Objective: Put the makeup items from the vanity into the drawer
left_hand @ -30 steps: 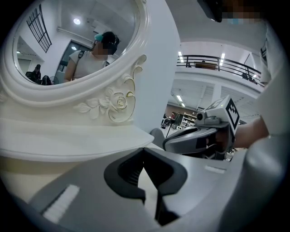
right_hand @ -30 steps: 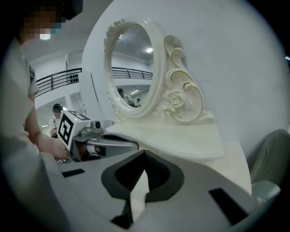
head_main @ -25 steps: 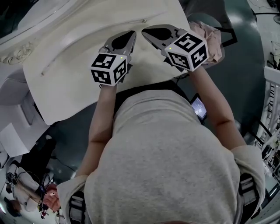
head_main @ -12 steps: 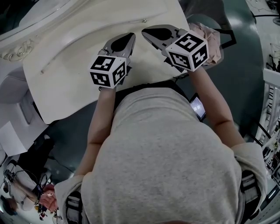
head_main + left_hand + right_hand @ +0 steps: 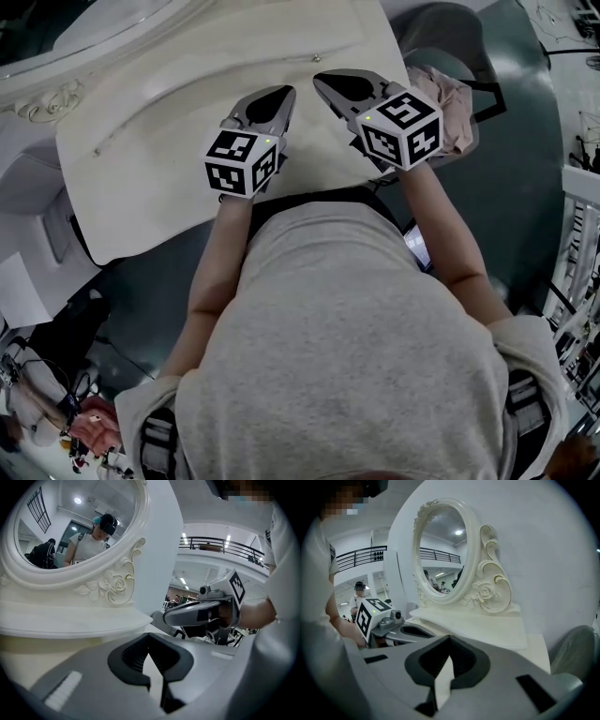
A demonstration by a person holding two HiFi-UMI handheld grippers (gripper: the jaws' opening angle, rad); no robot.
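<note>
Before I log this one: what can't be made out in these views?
- Makeup items: none shows in any view. In the head view the left tool and right tool cover part of the vanity top.
- Drawer: the person's torso hides the vanity's front in the head view.
- Pink cloth: partly behind the right tool in the head view.

change: small | left tool (image 5: 281, 92): slid a little toward the right tool (image 5: 323, 78) | both tools and the table (image 5: 141, 178): sit a bit lower in the head view
</note>
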